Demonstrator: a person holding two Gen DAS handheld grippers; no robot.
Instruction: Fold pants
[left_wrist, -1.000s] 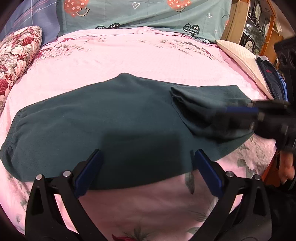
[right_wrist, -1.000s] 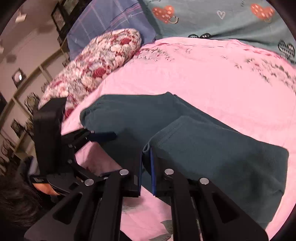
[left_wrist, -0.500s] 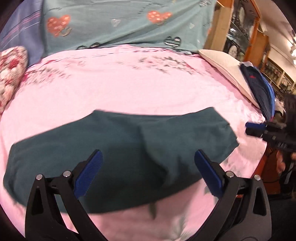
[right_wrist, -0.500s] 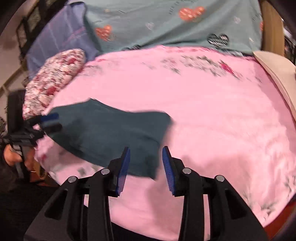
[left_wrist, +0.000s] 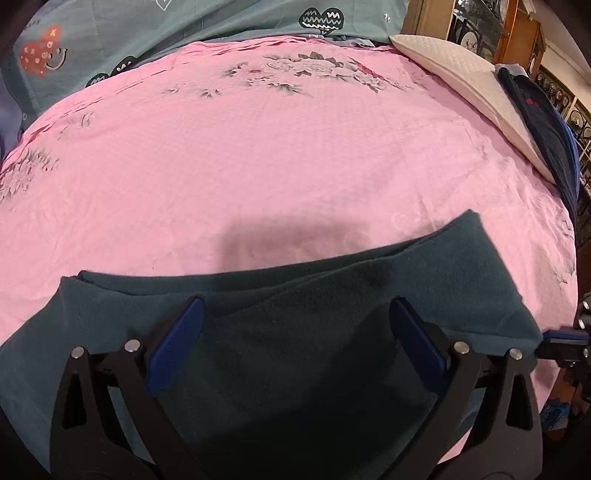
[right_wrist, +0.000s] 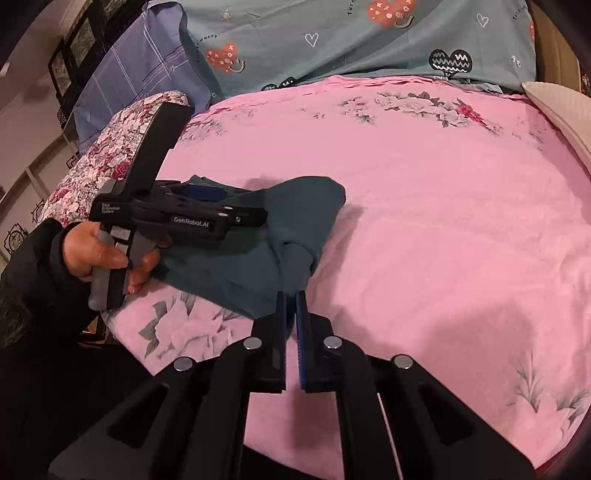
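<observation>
The dark teal pants (left_wrist: 332, 350) lie folded on the pink floral sheet (left_wrist: 277, 155), near the bed's front edge. My left gripper (left_wrist: 295, 306) hovers just above them, its jaws wide open and nothing between the blue pads (left_wrist: 177, 339). In the right wrist view a hand (right_wrist: 99, 254) holds that left gripper (right_wrist: 243, 205) over the pants' left part. My right gripper (right_wrist: 291, 295) is shut on the pants' (right_wrist: 295, 221) near right edge, and the cloth bunches up toward its fingertips. Its tip (left_wrist: 557, 339) shows at the pants' right corner.
A red floral pillow (right_wrist: 110, 147) lies at the left. A teal heart-print blanket (right_wrist: 369, 37) runs along the back. A white pillow (left_wrist: 461, 85) and a navy garment (left_wrist: 535, 122) lie along the right edge, with wooden furniture (left_wrist: 517, 29) behind. Bare pink sheet spreads beyond the pants.
The right gripper, open beside the pants half a second ago, has shut on their edge. The left gripper has swung across and now sits close over the pants, still open.
</observation>
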